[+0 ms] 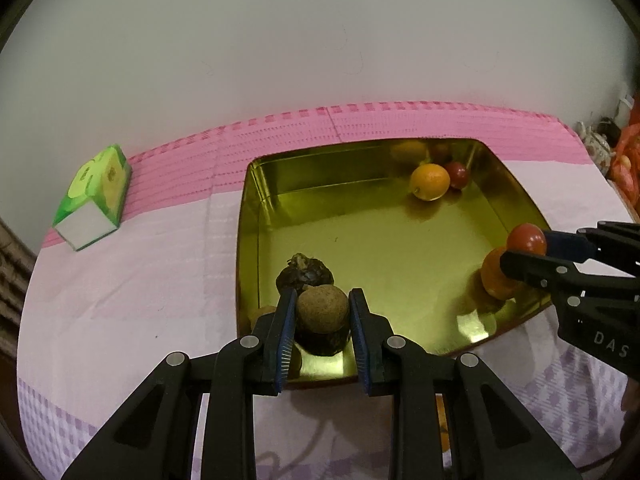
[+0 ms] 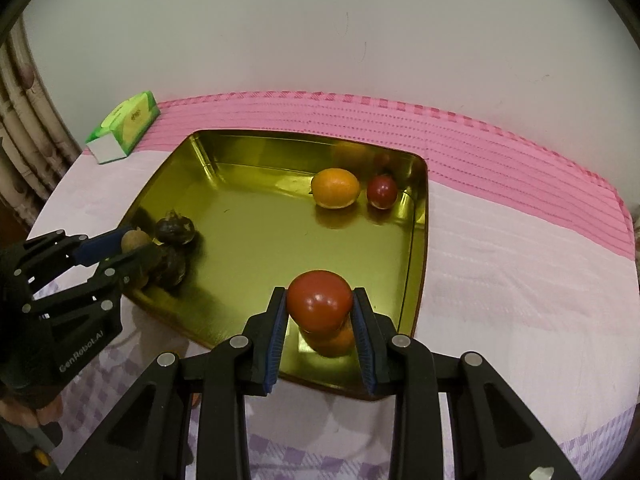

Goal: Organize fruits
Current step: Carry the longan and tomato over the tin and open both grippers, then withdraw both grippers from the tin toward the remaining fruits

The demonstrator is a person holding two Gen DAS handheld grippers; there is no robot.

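1. Between the left gripper (image 1: 322, 314) fingers, a round tan-brown longan (image 1: 322, 309) is being held over the shallow gold metal tray (image 2: 420, 216)'s near-left corner, above two dark wrinkled fruits (image 2: 175, 232).
2. The right gripper (image 2: 320, 308) is clamping a glossy red tomato (image 2: 320, 301) above an orange fruit (image 2: 332, 340) at the near-right corner.
3. A yellow-orange citrus (image 2: 335, 188) and small dark-red fruit (image 2: 382, 192) are sitting in the far-right corner; sorting seems well underway, with both held fruits still to place.

Gold tray (image 2: 416, 216), pink-and-lilac checked cloth (image 2: 500, 280), green box (image 2: 128, 126).
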